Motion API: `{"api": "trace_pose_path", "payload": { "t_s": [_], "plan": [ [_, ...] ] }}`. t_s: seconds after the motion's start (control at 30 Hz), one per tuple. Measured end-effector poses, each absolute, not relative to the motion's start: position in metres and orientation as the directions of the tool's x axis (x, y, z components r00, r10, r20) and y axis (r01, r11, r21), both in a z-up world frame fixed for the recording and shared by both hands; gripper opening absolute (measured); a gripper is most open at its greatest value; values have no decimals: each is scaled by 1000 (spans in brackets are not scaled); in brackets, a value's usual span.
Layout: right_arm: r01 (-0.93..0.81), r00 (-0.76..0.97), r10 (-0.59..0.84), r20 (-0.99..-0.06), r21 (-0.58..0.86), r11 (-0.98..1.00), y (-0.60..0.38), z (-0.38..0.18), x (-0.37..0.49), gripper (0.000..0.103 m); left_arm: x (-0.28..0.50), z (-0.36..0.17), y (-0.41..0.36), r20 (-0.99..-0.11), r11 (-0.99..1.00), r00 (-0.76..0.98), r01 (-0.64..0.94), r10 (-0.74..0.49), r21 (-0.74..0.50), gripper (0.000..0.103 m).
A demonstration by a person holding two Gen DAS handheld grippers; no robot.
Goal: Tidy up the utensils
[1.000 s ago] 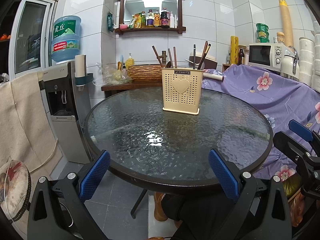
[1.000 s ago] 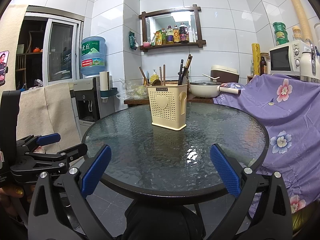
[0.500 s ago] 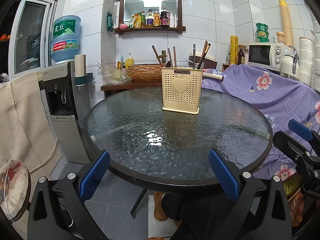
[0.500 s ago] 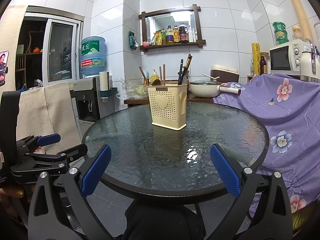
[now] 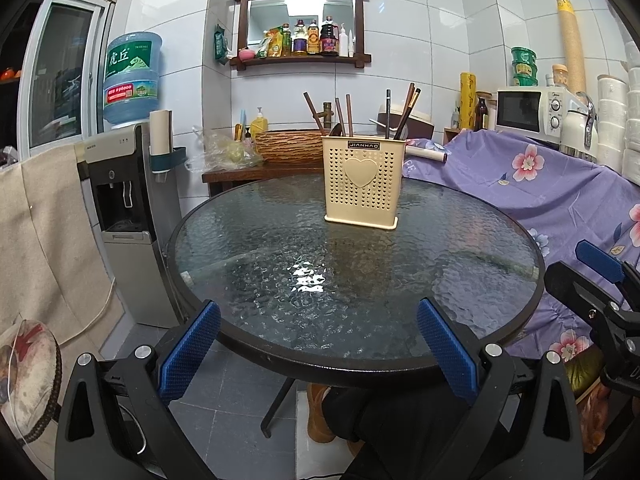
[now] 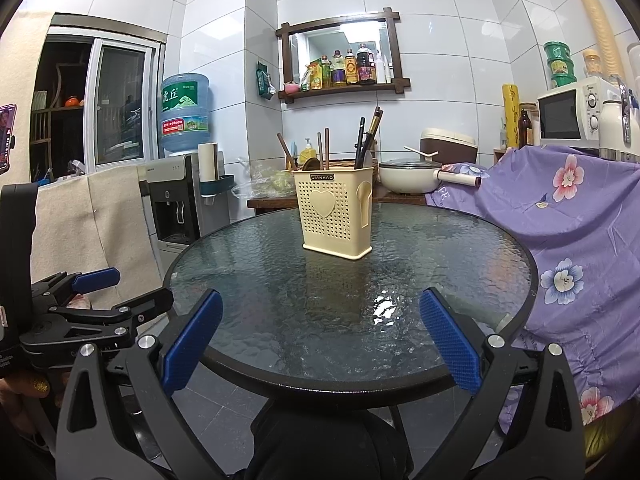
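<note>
A cream perforated utensil holder [image 5: 362, 184] with a heart on its front stands upright on the far half of a round glass table [image 5: 280, 264]; it also shows in the right wrist view [image 6: 336, 216]. Several chopsticks and a spoon [image 5: 348, 116] stand in it. My left gripper [image 5: 318, 350] is open and empty at the table's near edge. My right gripper [image 6: 320, 338] is open and empty at the near edge too. Each gripper shows at the side of the other's view.
A water dispenser [image 5: 120, 200] stands left of the table. A purple flowered cloth [image 5: 540, 184] covers a counter on the right, with a microwave [image 5: 532, 110]. A wooden side table with a basket [image 5: 288, 146] and a pot [image 6: 408, 176] stands behind.
</note>
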State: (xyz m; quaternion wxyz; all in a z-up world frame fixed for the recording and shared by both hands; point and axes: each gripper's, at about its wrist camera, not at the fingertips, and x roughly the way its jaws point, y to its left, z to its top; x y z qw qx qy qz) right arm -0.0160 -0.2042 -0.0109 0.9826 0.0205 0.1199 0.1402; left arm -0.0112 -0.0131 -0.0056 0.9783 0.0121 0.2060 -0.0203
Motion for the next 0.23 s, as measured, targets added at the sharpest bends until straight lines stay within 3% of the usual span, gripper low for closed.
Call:
{"api": "trace_pose_path", "payload": {
  "t_s": [0.23],
  "plan": [
    [-269,932,280,-229,76,960,-203,-11,-18,97,-10,-4,-12,-410,999,911,45,-37,9,97]
  ]
}}
